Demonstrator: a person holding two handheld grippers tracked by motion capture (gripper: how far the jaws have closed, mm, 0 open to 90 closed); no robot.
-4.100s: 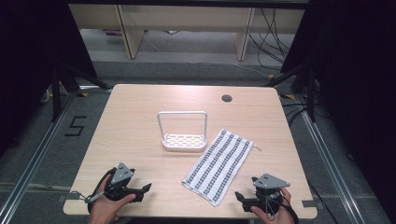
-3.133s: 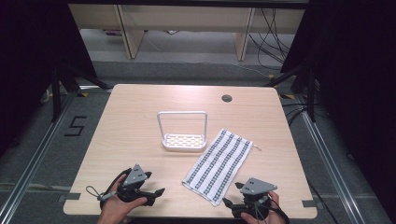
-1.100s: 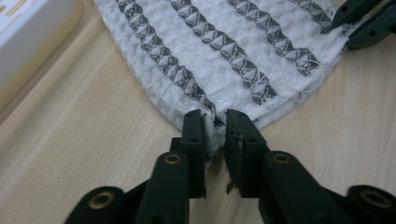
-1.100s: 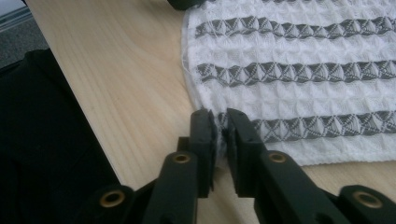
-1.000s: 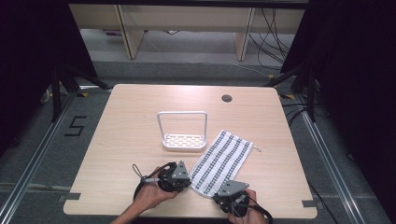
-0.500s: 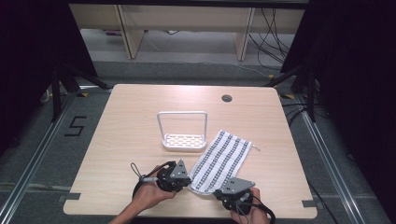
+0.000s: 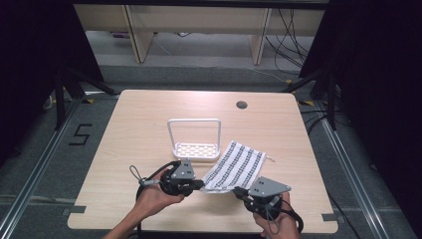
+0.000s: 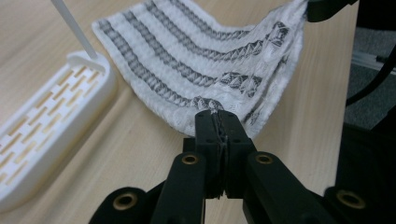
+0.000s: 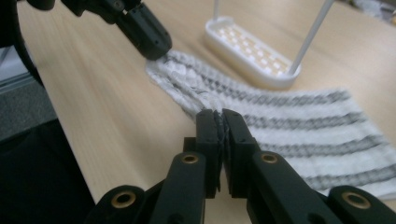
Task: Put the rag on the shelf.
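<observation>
A white cloth with dark patterned stripes [image 7: 235, 167] lies on the wooden table [image 7: 149, 124], just right of a white rack [image 7: 194, 149]. My left gripper [image 7: 199, 184] is shut on the cloth's near left corner [image 8: 210, 105]. My right gripper [image 7: 238, 190] is shut on the near right corner [image 9: 208, 105]. In the left gripper view the cloth [image 8: 201, 56] sags between the two grips, its near edge lifted off the table. The right gripper view shows the cloth [image 9: 299, 126] running away flat, with the other gripper's jaws pinching its far corner.
The white rack [image 8: 46, 116] has a slotted base and a thin wire hoop [image 7: 194, 122] standing upright, close to the cloth's left edge. A round cable hole [image 7: 242, 105] sits at the table's back right. Table edges and dark floor lie just behind both hands.
Both grippers moved in from the table's front corners to the cloth's near edge and shut on its two near corners. The near edge now rises slightly off the table.
</observation>
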